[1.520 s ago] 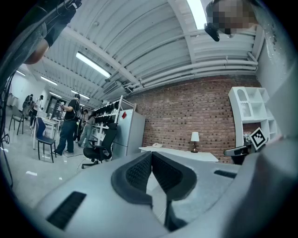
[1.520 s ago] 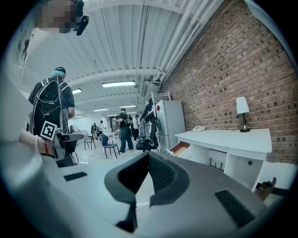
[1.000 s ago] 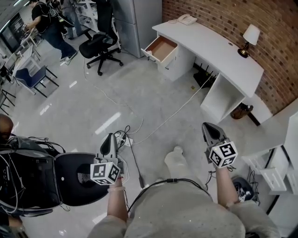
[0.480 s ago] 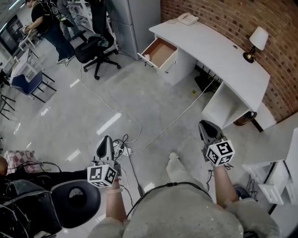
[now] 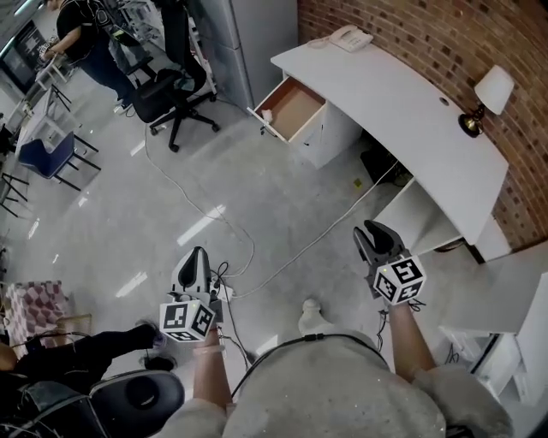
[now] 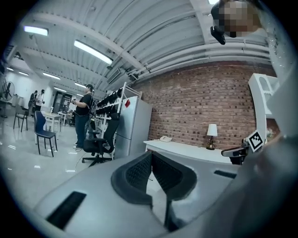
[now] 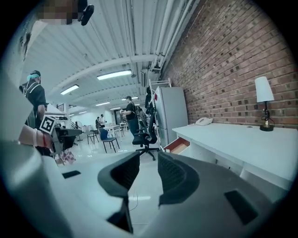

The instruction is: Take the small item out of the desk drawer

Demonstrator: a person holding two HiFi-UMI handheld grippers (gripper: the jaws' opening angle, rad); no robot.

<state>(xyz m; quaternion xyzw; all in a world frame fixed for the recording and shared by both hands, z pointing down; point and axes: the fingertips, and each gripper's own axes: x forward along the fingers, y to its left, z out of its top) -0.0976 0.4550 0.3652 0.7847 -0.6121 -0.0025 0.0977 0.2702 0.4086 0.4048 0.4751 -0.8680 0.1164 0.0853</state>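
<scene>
The desk (image 5: 402, 94) drawer (image 5: 293, 108) stood open at 12 o'clock, well away; left gripper (image 5: 196, 255) was closed and empty, right gripper (image 5: 368, 233) opening, nothing between its jaws.

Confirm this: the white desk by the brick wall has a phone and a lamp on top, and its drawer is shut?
No, the drawer is pulled open, not shut, as the head view shows. The desk by the brick wall does carry a phone and a lamp.

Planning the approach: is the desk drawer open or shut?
Open. The drawer juts out from the white desk, its brown inside exposed; contents too small to tell.
</scene>
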